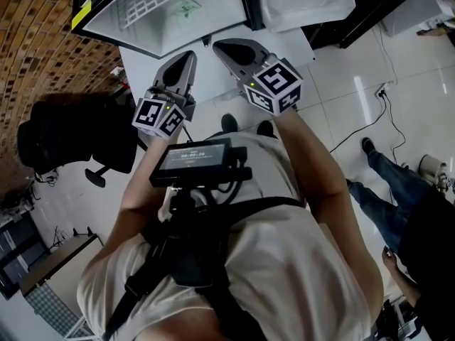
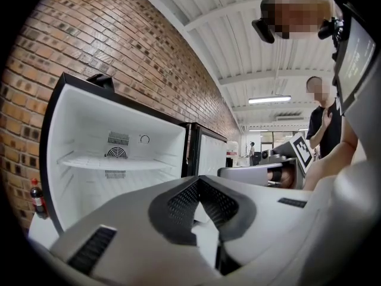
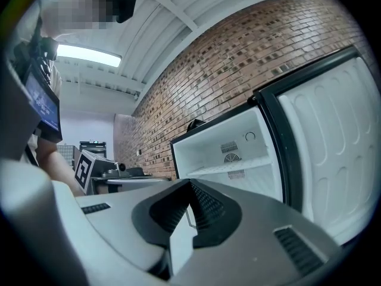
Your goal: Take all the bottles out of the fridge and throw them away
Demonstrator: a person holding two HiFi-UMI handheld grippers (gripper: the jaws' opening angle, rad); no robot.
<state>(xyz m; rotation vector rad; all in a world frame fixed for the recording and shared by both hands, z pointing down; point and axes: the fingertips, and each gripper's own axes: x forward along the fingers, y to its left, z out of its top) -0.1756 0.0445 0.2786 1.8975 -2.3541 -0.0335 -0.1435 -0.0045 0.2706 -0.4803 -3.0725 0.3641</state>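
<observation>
The fridge [image 1: 142, 9] stands open in front of me; its white inside [image 2: 119, 159] with one shelf [image 3: 229, 167] holds no bottle that I can see. A dark bottle [image 2: 37, 199] with a red cap stands outside it, at the fridge's left edge by the brick wall. My left gripper [image 1: 189, 57] and right gripper [image 1: 222, 47] are held side by side just short of the fridge. The left gripper [image 2: 199, 185] is shut with nothing between its jaws. The right gripper [image 3: 190, 188] is shut and empty too.
The fridge door [image 3: 333, 154] hangs open on the right. A black office chair [image 1: 71, 137] stands at my left by the brick wall [image 1: 32, 41]. Another person [image 1: 402, 197] stands at my right, near a cable [image 1: 377, 116] on the white tiled floor.
</observation>
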